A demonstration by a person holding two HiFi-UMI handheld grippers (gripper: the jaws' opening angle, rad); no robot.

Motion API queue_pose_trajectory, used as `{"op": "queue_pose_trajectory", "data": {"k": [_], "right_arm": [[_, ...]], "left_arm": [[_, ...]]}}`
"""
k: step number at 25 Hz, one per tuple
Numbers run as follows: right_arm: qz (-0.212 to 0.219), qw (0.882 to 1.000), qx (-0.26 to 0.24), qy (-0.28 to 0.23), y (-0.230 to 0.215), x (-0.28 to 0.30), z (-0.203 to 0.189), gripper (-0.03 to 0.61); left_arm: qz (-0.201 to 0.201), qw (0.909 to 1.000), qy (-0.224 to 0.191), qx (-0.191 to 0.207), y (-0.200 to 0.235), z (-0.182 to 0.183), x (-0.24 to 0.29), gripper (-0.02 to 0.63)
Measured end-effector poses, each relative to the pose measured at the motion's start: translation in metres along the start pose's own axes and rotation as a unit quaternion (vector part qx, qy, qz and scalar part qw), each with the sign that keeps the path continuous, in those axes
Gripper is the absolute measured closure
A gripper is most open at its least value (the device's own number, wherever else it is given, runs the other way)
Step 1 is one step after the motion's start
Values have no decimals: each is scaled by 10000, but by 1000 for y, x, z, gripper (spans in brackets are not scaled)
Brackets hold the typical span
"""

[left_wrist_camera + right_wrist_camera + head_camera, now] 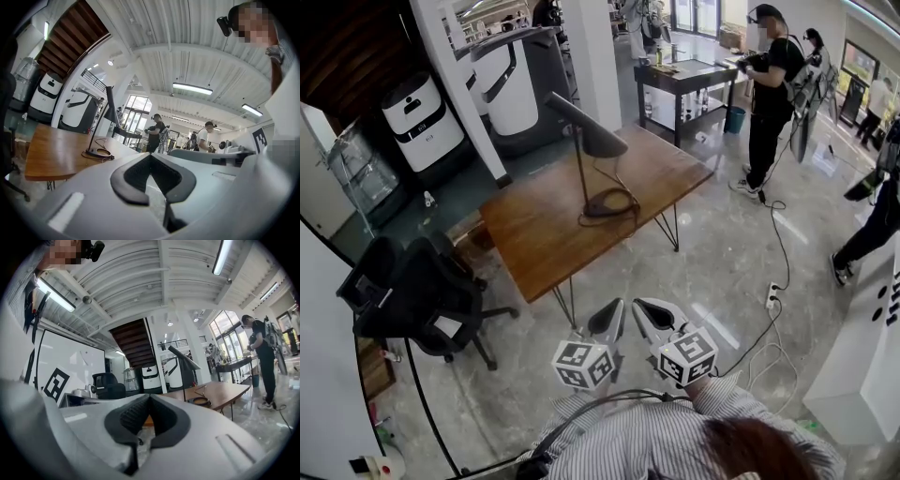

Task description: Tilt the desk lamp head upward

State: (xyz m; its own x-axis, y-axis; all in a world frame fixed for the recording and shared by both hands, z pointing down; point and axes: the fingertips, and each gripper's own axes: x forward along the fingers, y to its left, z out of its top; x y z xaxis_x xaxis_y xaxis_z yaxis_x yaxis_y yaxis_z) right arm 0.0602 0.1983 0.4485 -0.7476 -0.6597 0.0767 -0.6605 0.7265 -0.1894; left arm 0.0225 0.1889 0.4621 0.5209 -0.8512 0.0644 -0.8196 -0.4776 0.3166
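Note:
A black desk lamp [589,131] stands on the wooden table [534,234], its cone head tilted down to the right above a round base [611,203] with a looped cord. The lamp [108,112] shows far off in the left gripper view, and the lamp [185,361] also in the right gripper view. My left gripper [609,319] and right gripper [652,317] are held side by side near my chest, well short of the table. Both are shut with nothing between the jaws.
A black office chair [412,291] stands left of the table. White machines [422,117] line the back wall. Behind the table stand a dark cart [684,80] and a person in black [769,103]. A power strip and cables [773,300] lie on the floor at right.

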Motion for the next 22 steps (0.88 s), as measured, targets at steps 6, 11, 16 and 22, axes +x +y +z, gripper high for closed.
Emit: {"op": "queue_pose_trajectory", "data": {"k": [6, 11, 16, 22], "right_arm": [[156, 9995, 137, -243, -7, 4, 8, 577], [270, 9994, -21, -231, -18, 12, 11, 577], [354, 9989, -85, -306, -39, 14, 21, 576], [305, 9994, -21, -183, -65, 32, 14, 577]], "left_arm": [[41, 9999, 74, 109, 6, -4, 7, 609], [228, 9996, 42, 131, 22, -1, 17, 609], [413, 9990, 17, 185, 31, -1, 32, 609], [533, 9985, 66, 68, 45, -8, 51, 608]]}}
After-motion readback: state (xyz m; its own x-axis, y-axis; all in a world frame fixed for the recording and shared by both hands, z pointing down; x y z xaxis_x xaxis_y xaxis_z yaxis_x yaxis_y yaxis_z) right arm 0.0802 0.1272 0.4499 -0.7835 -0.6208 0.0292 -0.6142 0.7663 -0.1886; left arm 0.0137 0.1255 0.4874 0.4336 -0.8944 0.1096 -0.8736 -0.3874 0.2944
